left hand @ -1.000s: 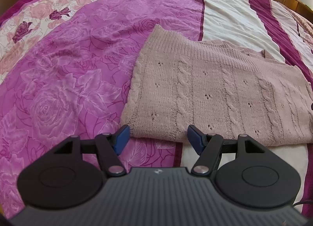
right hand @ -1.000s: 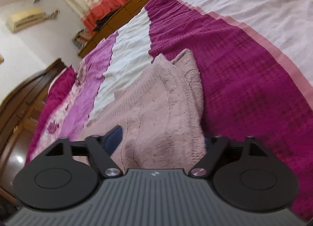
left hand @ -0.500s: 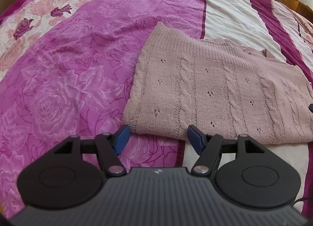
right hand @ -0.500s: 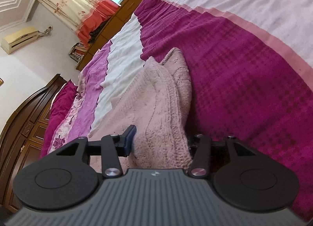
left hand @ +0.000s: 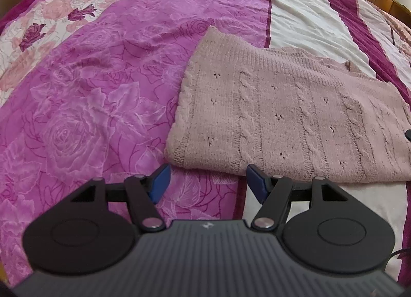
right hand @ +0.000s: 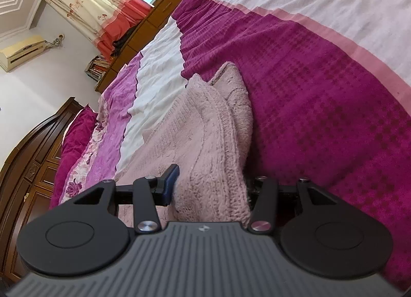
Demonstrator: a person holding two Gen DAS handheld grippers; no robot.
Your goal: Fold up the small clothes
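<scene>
Bedspread (left hand: 102, 96) in purple roses fills the left of the bed, and the pink cable-knit sweater (left hand: 282, 117) lies flat to the right of it, already doubled over, its near hem just beyond the left gripper (left hand: 208, 181). That gripper hangs with its blue pads wide apart and nothing between them, short of the hem.

Further right, the right gripper (right hand: 210, 189) has the sweater's (right hand: 213, 142) thick right edge bunched between its pads; its jaws have just been closing, and the left pad (right hand: 170, 184) now presses into the knit while the other is hidden behind the fabric, so it looks like a grip.

The risk, as I judge it: the bundle is several layers thick, and a lift could carry only the outer ones, letting the inner sleeve slide out and spoil the fold. With the left end free, a one-sided pull might also drag the whole sweater across the cover.

Compared with a second ago, the left side looks unchanged; the right gripper has rolled slightly and narrowed on the fabric.
</scene>
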